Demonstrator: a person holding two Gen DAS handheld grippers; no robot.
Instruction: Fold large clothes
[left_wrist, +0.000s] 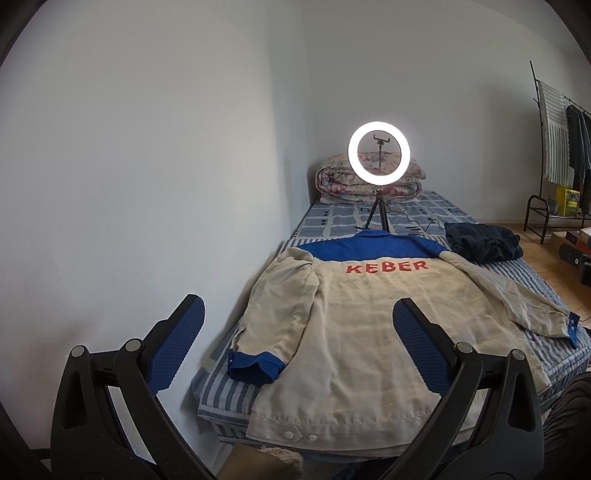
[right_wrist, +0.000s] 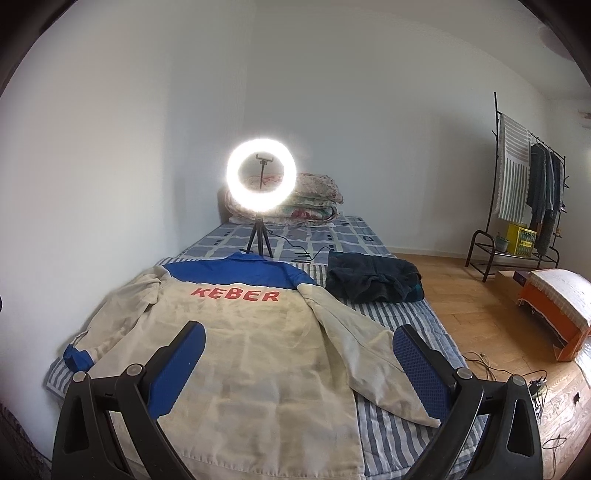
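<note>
The left gripper (left_wrist: 297, 345) is held level, jaws spread wide apart, nothing caught between them. Blue textured pads (left_wrist: 177, 345) are turned inward on black fingers, tips aimed forward and slightly downward. The right gripper (right_wrist: 297, 369) is carried the same way, fingers splayed wide, its pads (right_wrist: 421, 373) bare. Neither gripper is seen in the other's view. No contact is made anywhere.
</note>
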